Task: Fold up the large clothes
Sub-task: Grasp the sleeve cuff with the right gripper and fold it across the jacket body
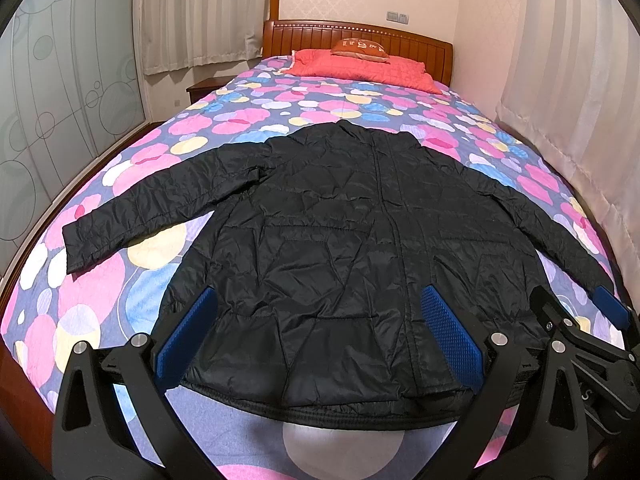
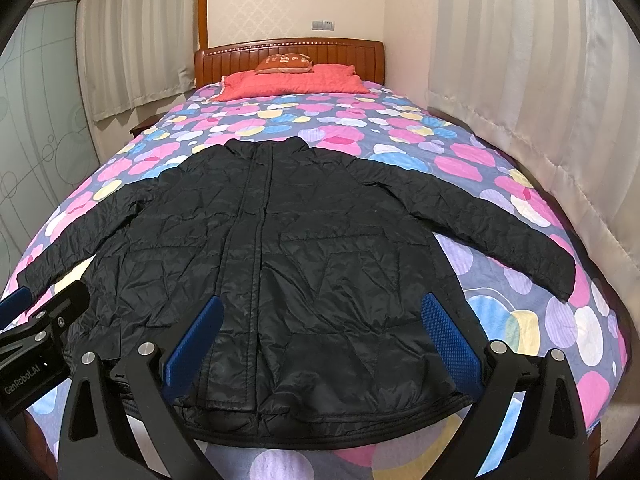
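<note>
Flat on the flowered bedspread [image 1: 100, 292], black quilted jacket [image 1: 340, 240], hem at the near edge; left gripper [image 1: 316, 336] and right gripper [image 2: 320, 340] spread wide above the hem, gripping nothing.

Wooden bed [image 1: 436, 50], possibly curtained walls [image 2: 500, 48]

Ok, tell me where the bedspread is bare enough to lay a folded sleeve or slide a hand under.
Bare bedspread lies between the black jacket's collar and the red pillow, in the wedges between each sleeve and the body, and as a strip below the hem. The middle is crowded: jacket body and both spread sleeves.
</note>
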The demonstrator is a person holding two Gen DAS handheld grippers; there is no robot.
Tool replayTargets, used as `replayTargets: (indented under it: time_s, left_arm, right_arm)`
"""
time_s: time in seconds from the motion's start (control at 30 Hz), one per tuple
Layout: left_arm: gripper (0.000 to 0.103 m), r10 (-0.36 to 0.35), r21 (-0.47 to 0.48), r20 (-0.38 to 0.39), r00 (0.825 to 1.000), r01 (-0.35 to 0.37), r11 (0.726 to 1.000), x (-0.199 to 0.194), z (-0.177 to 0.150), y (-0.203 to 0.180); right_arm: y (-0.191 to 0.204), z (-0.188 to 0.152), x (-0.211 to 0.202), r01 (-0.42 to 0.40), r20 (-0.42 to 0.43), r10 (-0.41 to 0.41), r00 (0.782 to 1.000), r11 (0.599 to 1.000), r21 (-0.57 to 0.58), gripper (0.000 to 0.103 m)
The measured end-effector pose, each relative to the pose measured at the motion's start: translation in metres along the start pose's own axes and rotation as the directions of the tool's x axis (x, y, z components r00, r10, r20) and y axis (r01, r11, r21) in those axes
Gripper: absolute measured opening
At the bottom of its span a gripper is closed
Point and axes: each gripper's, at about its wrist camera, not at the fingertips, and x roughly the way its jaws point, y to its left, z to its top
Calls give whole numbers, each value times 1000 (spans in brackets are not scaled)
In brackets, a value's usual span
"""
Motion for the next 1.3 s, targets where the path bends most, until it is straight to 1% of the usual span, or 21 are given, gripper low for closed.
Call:
replayTargets:
  time_s: [0.3, 0.37, 0.43, 0.5, 0.57, 0.6, 0.67, 0.7, 0.73, 0.8, 0.83, 0.87, 0.93, 1.0, 1.03, 1.07, 1.1, 1.13, 1.2, 1.27, 1.3]
  left_arm:
    - [101, -5, -12, -7, 1000, 5, 1000, 3, 0, 2]
    - [101, -2, -26, -14, 1000, 2, 1000, 7, 1, 6]
    - [101, 7, -55, -24, 1000, -8, 998, 16, 2, 15]
    - [101, 22, -95, -35, 999, -25, 995, 26, 1, 27]
    - [101, 40, -140, -52, 998, -47, 989, 41, 0, 45]
    - [101, 49, -162, -63, 997, -59, 985, 49, 1, 54]
    - [101, 75, -207, -88, 993, -92, 974, 64, 2, 74]
    - [101, 88, -225, -98, 991, -108, 968, 70, 1, 83]
    - [101, 102, -243, -107, 989, -126, 962, 76, 1, 91]
    - [101, 136, -279, -133, 982, -168, 945, 89, -1, 111]
    - [101, 145, -293, -141, 979, -181, 939, 94, -1, 118]
    - [101, 157, -311, -154, 976, -199, 930, 99, -2, 127]
    - [101, 173, -335, -167, 971, -221, 916, 106, -4, 142]
    - [101, 194, -355, -183, 964, -249, 901, 113, -6, 152]
    - [101, 199, -363, -188, 962, -257, 896, 115, -6, 156]
    - [101, 209, -375, -195, 958, -270, 887, 118, -7, 160]
    - [101, 214, -386, -201, 956, -278, 880, 124, -6, 163]
    - [101, 222, -395, -209, 952, -290, 872, 125, -9, 166]
    - [101, 228, -409, -223, 948, -303, 861, 133, -12, 173]
    - [101, 235, -416, -243, 941, -320, 851, 138, -15, 178]
    - [101, 237, -417, -253, 938, -326, 848, 139, -18, 179]
  right_arm:
    - [-2, 2, 0, -1, -3, 1, 1000, 1000, 5, 98]
    - [0, -1, 5, -14, -15, 14, 1000, 1000, 28, 98]
    - [-12, -2, 16, -25, -27, 27, 999, 997, 68, 98]
    - [-37, -1, 28, -49, -40, 55, 998, 988, 145, 98]
    - [-72, 0, 39, -56, -43, 68, 997, 973, 225, 98]
    - [-91, -1, 46, -51, -42, 65, 997, 961, 272, 98]
    - [-127, -4, 57, -13, -38, 28, 999, 937, 350, 98]
    - [-138, -4, 60, 2, -39, 13, 999, 928, 373, 96]
    - [-154, -6, 65, 26, -45, -9, 999, 916, 400, 83]
    - [-190, -14, 78, 80, -81, -47, 996, 878, 471, 60]
    - [-206, -19, 83, 89, -94, -47, 994, 853, 514, 59]
    - [-229, -26, 88, 87, -93, -41, 995, 811, 578, 59]
    - [-256, -34, 92, 85, -81, -43, 996, 753, 653, 60]
    - [-288, -45, 96, 64, -52, -37, 998, 672, 737, 60]
    - [-295, -47, 98, 53, -44, -31, 999, 651, 757, 60]
    - [-307, -53, 101, 36, -29, -21, 999, 607, 794, 60]
    - [-316, -57, 103, 22, -18, -13, 1000, 573, 819, 60]
    - [-327, -64, 107, -4, 1, 6, 1000, 523, 852, 60]
    - [-334, -74, 113, -44, 29, 40, 999, 458, 888, 60]
    - [-336, -80, 123, -59, 40, 53, 998, 417, 907, 60]
    - [-341, -84, 127, -72, 60, 43, 997, 387, 919, 60]
